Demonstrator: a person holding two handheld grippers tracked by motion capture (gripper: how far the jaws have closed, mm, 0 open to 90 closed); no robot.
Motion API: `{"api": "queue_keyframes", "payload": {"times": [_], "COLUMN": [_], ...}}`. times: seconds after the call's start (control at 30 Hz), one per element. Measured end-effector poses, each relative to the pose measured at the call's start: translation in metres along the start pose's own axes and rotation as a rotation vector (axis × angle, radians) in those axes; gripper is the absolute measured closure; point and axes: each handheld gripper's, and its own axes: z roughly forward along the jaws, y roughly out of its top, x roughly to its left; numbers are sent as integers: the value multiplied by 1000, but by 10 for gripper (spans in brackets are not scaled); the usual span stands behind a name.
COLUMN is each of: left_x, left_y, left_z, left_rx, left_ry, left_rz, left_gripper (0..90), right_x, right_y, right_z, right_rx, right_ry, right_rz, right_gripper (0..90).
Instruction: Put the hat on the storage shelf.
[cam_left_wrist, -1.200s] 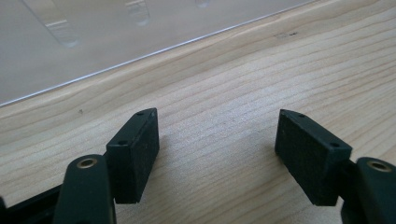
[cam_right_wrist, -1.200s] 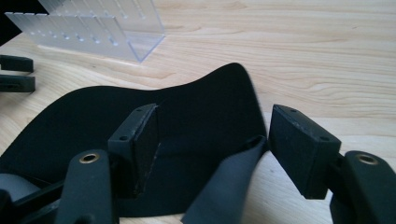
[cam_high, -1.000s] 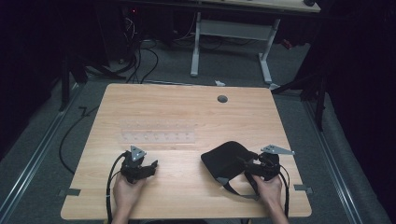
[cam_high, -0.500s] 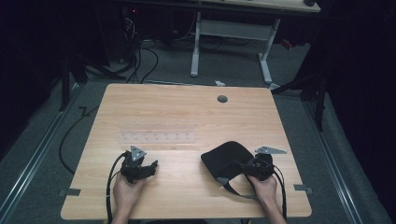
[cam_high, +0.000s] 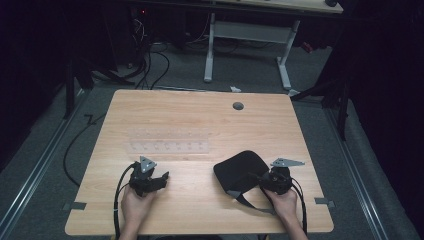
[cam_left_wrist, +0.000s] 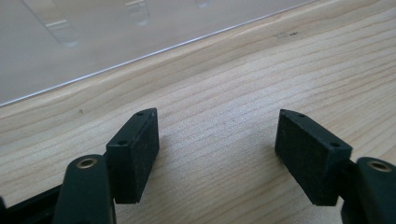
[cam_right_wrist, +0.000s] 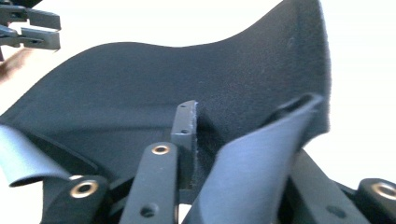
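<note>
At lower right of the high view, a black soft fabric pouch (cam_high: 240, 171) is being clamped by the right gripper (cam_high: 263, 181), probably for lifting; the left gripper (cam_high: 161, 178) is being rested with jaws apart.

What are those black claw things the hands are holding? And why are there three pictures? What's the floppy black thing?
Those claws are grippers: hand-held tongs with two black jaws, and a person holds one in each hand. The big picture comes from a camera above the wooden table, looking down. The other two come from small cameras riding on each gripper, looking along its jaws.

The left gripper rests on the table with its jaws apart and nothing between them; up close its pads sit on bare wood. Ahead of it lies a clear plastic tray.

The right gripper is at the edge of the floppy black thing, a soft dark piece of fabric with a strap. Up close, the fabric appears pinched between its jaws.
</note>
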Motion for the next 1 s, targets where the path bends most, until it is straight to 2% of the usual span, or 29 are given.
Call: {"api": "queue_keyframes", "payload": {"times": [0.1, 0.33, 0.67, 0.83, 1.0], "left_x": [0, 0, -1, -2, -3], "left_y": [0, 0, -1, -1, -2], "left_z": [0, 0, 1, 0, -1], "left_rx": [0, 5, 16, 17, 23], "left_ry": [0, -5, -12, -12, -25], "left_rz": [0, 2, 9, 10, 20], "left_gripper": [309, 297, 252, 244, 247], "right_x": [1, 4, 8, 12, 18], "right_y": [0, 1, 3, 7, 13], "right_z": [-2, -7, -14, -19, -25], "right_rx": [-5, -16, -32, -33, -45], "right_ry": [15, 34, 57, 46, 54], "right_rz": [-13, -24, -14, -32, -36], "right_gripper": [785, 834, 847, 848, 849]}}
